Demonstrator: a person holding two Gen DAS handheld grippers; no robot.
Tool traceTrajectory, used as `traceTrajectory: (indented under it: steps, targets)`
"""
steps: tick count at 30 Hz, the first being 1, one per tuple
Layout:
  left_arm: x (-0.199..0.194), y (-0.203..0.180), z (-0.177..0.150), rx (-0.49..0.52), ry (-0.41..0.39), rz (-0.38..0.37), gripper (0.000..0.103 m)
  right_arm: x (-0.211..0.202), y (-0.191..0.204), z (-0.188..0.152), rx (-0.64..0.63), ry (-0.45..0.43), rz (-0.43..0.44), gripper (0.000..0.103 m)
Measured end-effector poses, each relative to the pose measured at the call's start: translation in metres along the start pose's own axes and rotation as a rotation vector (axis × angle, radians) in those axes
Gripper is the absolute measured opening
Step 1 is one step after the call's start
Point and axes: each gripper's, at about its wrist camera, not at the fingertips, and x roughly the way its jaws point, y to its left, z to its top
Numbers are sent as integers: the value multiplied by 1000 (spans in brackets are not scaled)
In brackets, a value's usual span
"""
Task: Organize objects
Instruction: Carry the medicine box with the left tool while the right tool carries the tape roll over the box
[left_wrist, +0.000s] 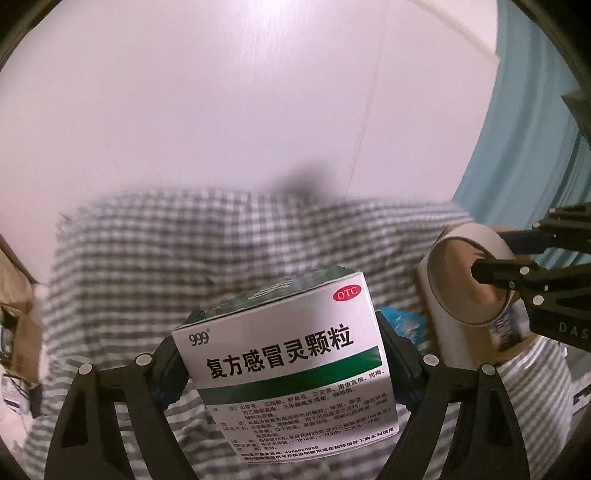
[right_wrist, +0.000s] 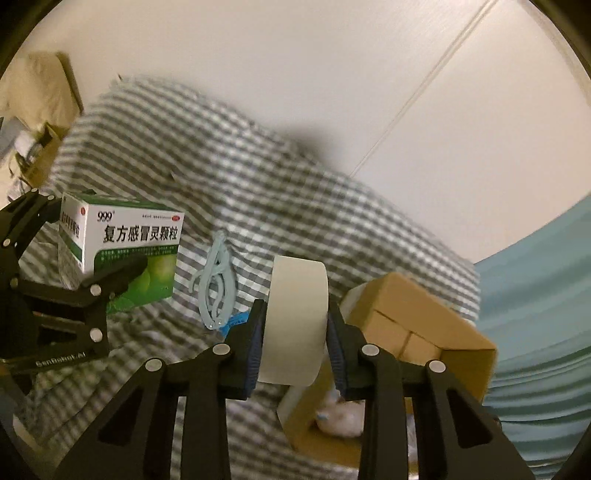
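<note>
The left tool (left_wrist: 280, 354) is clenched on a white-and-green medicine box (left_wrist: 284, 354), held up above the checked bedsheet (left_wrist: 147, 258). The right tool (right_wrist: 295, 332) grips a tape roll (right_wrist: 295, 317) by its flat sides, also off the bed. A pale blue hanger (right_wrist: 218, 280) lies on the sheet; an open carton (right_wrist: 417, 325) sits just beyond the roll.

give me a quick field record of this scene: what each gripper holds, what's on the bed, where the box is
left gripper: shut on medicine box, white and green, lifted off the bedding
right gripper: shut on tape roll, fingers pressing its flat sides
surface: grey checked bedding
loose item: pale blue folding hanger lying on the bedding
container: open cardboard box behind and below the tape roll, something white inside
backdrop: white wall
</note>
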Motion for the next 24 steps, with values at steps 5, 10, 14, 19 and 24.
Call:
traceTrajectory:
  steps: [5, 10, 14, 19, 24]
  targets:
    - [-52, -25, 17, 38, -70, 14, 88, -63, -22, -12, 45, -77, -4, 31]
    - [-98, -60, 36, 84, -139, 2, 88, -123, -50, -35, 90, -163, -27, 31]
    - [-123, -92, 47, 117, -190, -17, 88, -161, -77, -59, 139, -230, -46, 31]
    - [-128, -139, 59, 148, -223, -51, 88, -202, -111, -87, 206, -331, -95, 30]
    - [-111, -186, 62, 206, -235, -70, 88, -209, -142, -112, 291, -409, -144, 30]
